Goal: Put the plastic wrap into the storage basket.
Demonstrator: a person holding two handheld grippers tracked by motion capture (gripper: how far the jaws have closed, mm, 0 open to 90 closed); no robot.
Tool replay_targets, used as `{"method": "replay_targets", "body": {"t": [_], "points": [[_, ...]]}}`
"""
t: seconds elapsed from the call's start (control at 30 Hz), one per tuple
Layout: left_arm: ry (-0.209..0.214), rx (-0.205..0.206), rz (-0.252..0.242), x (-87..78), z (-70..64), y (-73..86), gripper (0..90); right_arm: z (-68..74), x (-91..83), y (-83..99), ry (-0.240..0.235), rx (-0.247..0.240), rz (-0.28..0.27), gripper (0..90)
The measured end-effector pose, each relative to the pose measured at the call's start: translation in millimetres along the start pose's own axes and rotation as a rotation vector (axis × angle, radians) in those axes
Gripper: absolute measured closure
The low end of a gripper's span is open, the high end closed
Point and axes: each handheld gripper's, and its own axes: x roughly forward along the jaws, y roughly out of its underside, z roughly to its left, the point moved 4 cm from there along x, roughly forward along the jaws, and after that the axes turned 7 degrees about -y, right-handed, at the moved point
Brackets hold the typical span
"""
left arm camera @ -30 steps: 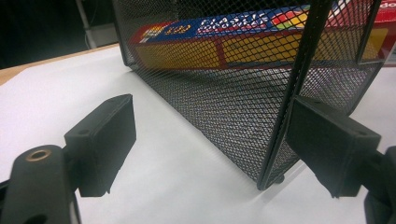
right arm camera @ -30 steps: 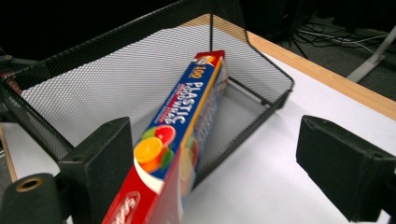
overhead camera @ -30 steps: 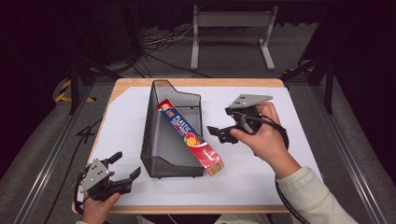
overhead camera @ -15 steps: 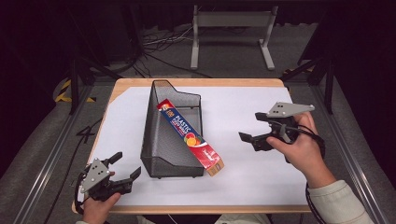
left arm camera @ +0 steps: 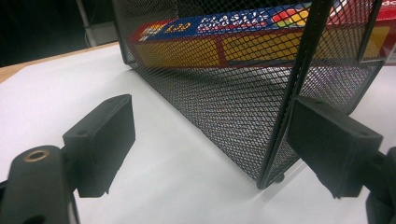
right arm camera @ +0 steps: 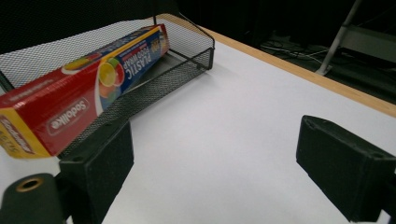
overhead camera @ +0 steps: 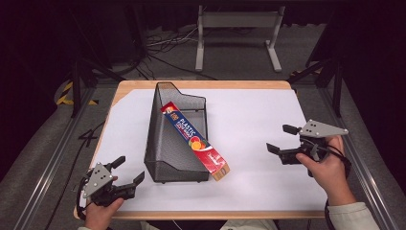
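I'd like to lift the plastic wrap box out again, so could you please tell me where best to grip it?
Probably grip the plastic wrap box at its near end, which overhangs the mesh tray's low front wall, coming with the open right hand-held gripper across its narrow sides.

White sheet (overhead camera: 249,120) covers wooden table (overhead camera: 201,85); metal stand (overhead camera: 238,28) and cables (overhead camera: 165,45) on floor beyond far edge

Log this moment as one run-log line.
left gripper: open, empty, near table's front-left corner | right gripper: open, empty, right of holder | plastic wrap box: lying slanted in mesh holder, end sticking out
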Motion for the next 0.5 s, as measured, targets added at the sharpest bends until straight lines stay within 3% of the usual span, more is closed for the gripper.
{"method": "replay_targets", "body": {"t": [0.5], "points": [[0.0, 0.009, 0.007, 0.7, 1.4, 0.9, 16.2, -20.2, 3.5, 69.3, 0.068, 0.027, 0.024, 11.1]]}}
